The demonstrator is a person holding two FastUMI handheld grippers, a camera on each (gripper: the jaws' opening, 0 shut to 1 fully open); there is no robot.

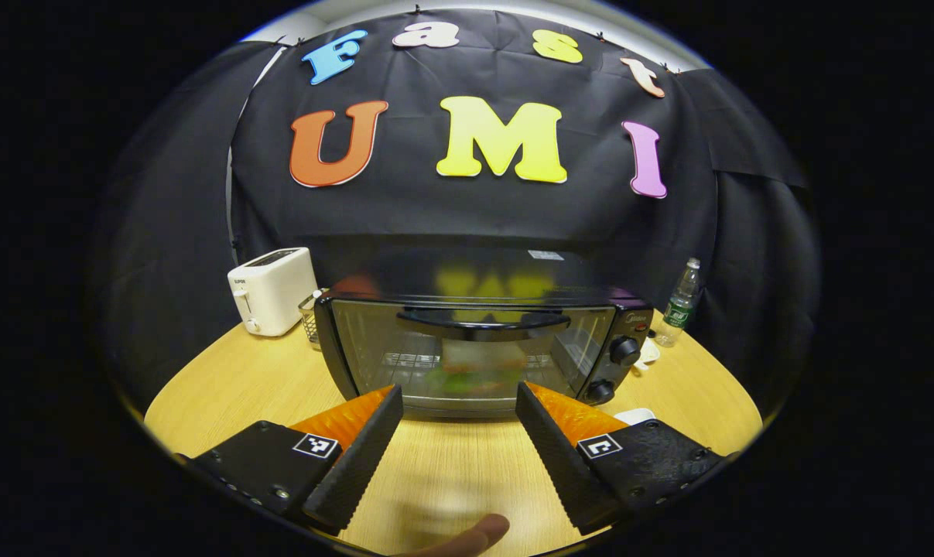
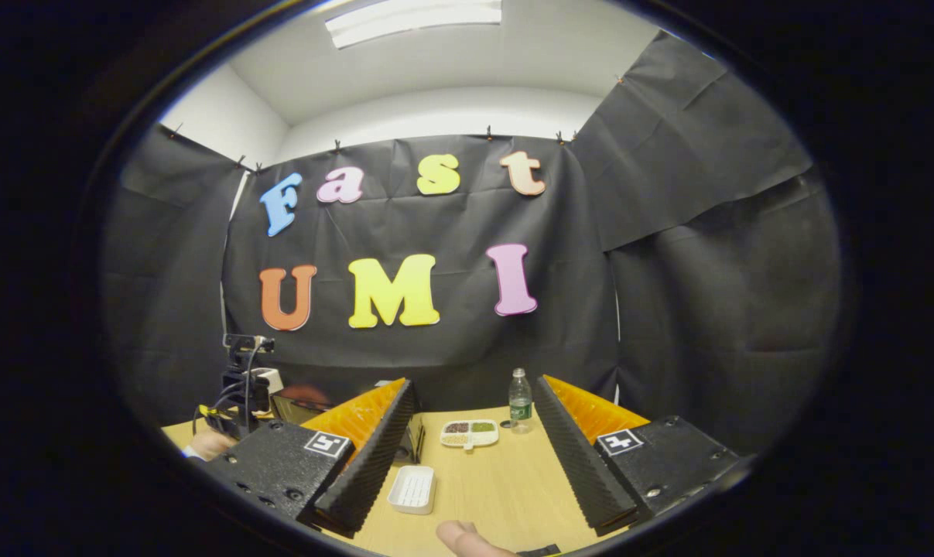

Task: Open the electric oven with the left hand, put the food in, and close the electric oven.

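Facing closed oven [image 1: 474, 348], food [image 1: 474, 375] inside | both hand-held grippers [image 1: 459, 406] [image 2: 474, 402] spread, empty

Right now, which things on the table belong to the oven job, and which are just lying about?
Job:
oven, door shut
oven handle
food behind the glass
left tool, open

Lying about:
toaster
water bottle
divided snack dish
white tray
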